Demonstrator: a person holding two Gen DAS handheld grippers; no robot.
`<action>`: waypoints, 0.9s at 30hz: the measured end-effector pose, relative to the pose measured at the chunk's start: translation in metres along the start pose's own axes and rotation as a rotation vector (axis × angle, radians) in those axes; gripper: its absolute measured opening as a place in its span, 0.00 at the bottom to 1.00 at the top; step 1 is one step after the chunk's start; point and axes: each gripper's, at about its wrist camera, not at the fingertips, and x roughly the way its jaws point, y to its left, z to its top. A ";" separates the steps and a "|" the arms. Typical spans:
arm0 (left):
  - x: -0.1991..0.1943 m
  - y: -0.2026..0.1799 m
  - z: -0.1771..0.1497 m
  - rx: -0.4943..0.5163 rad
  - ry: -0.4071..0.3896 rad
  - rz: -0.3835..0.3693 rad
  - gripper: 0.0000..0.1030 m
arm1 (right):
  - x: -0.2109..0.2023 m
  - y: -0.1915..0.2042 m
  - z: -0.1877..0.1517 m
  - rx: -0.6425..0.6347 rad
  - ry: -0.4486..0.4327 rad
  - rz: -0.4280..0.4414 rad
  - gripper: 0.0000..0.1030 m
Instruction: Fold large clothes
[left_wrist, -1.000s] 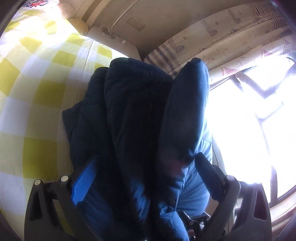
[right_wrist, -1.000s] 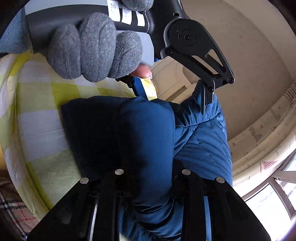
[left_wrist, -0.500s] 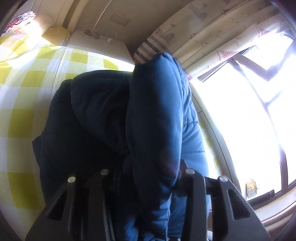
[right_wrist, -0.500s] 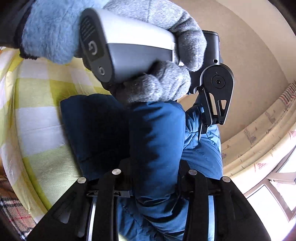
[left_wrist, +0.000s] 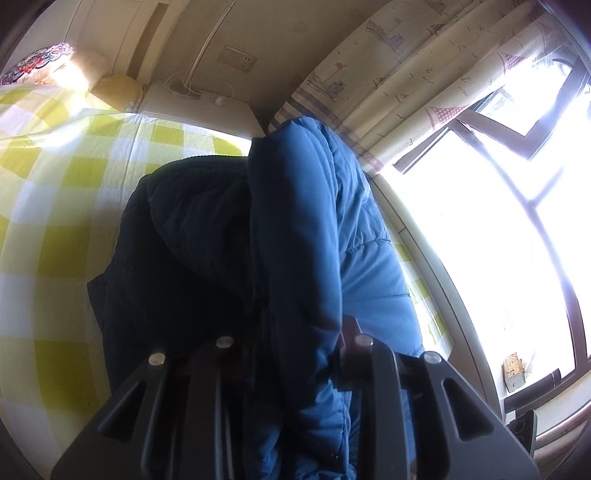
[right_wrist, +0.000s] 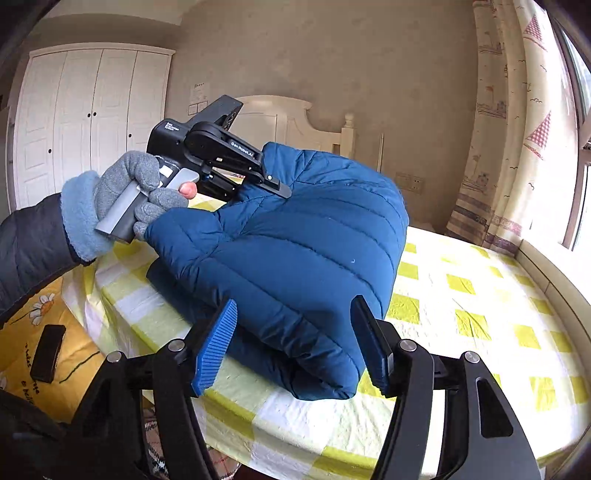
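Note:
A blue puffer jacket (right_wrist: 303, 254) lies folded into a thick bundle on the bed's yellow-and-white checked sheet (right_wrist: 461, 295). A gloved hand (right_wrist: 129, 192) holds my left gripper (right_wrist: 273, 186) at the bundle's far top edge. In the left wrist view a raised fold of the jacket (left_wrist: 295, 229) runs between the left gripper's (left_wrist: 295, 341) jaws, which are closing and press on it. My right gripper (right_wrist: 295, 332) stands back from the bundle's near corner. Its jaws are opening, and its blue pads (right_wrist: 218, 343) are clear of the cloth.
A white wardrobe (right_wrist: 85, 122) and a headboard (right_wrist: 288, 118) stand at the back. Patterned curtains (right_wrist: 517, 129) and a bright window (left_wrist: 480, 240) line the right side. A dark flat object (right_wrist: 48, 352) lies on a yellow blanket at the lower left. A nightstand (left_wrist: 199, 107) adjoins the bed.
The left gripper went from wide open to shut on the jacket's fold. The right gripper let go of its fold, rolled and drew back, so the whole bundle shows.

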 end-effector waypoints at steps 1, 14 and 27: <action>-0.001 0.000 0.000 -0.002 0.001 0.000 0.25 | 0.002 0.001 -0.012 -0.007 0.022 -0.039 0.68; -0.078 -0.061 -0.002 0.118 -0.192 0.046 0.13 | 0.040 -0.026 -0.023 0.168 0.082 -0.005 0.37; -0.049 0.030 -0.033 0.051 -0.143 0.172 0.15 | 0.048 -0.018 -0.020 0.100 0.169 0.030 0.33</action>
